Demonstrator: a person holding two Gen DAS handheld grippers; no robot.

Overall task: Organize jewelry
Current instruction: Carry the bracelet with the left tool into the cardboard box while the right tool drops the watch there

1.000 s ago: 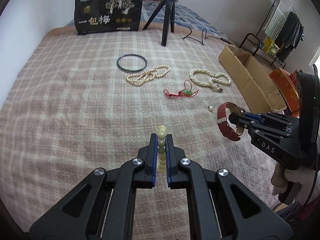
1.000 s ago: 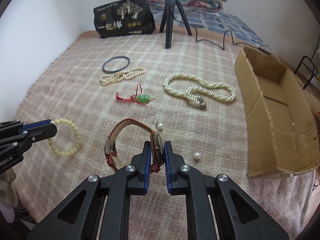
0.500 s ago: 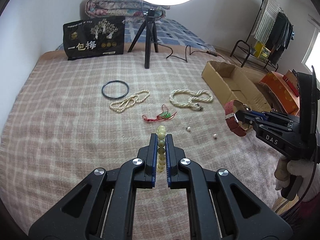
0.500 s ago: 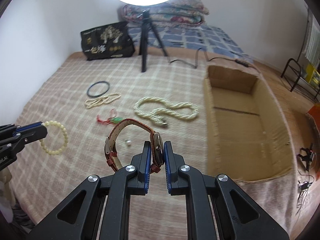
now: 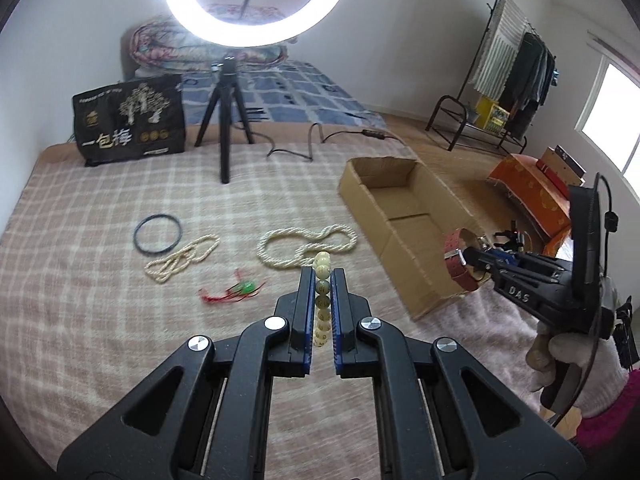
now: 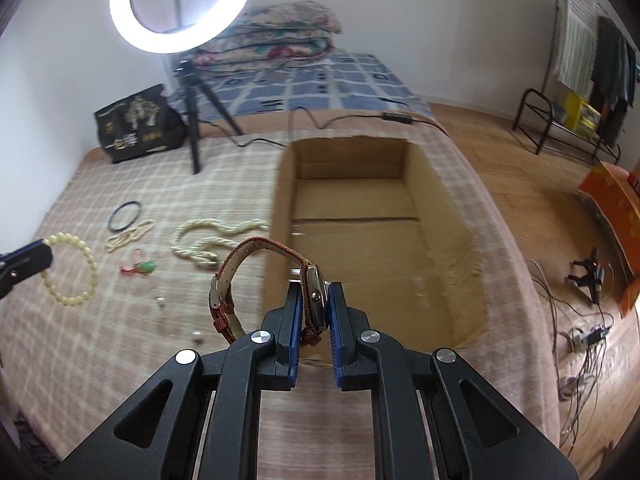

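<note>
My left gripper (image 5: 322, 276) is shut on a pale bead bracelet (image 5: 322, 280) and holds it above the checked blanket; the bracelet also shows in the right wrist view (image 6: 76, 268). My right gripper (image 6: 314, 292) is shut on a watch with a red-brown strap (image 6: 256, 252), held above the near end of an open cardboard box (image 6: 360, 232). In the left wrist view the watch (image 5: 458, 258) hangs over the box's near corner (image 5: 400, 216). On the blanket lie a thick pearl necklace (image 5: 304, 246), a thin pearl strand (image 5: 182, 254), a black bangle (image 5: 157, 229) and a red-and-green charm (image 5: 236, 290).
A tripod (image 5: 224, 120) with a ring light (image 5: 256, 0) stands at the back, next to a black bag (image 5: 130, 120). A cable (image 5: 320, 136) runs behind the box. Two loose pearls (image 6: 160, 300) lie on the blanket. Orange boxes (image 5: 532, 192) and a clothes rack (image 5: 508, 80) stand at right.
Both grippers have risen and moved right, towards the cardboard box, each keeping its item. The watch has gone from beside the box to above its near end.
</note>
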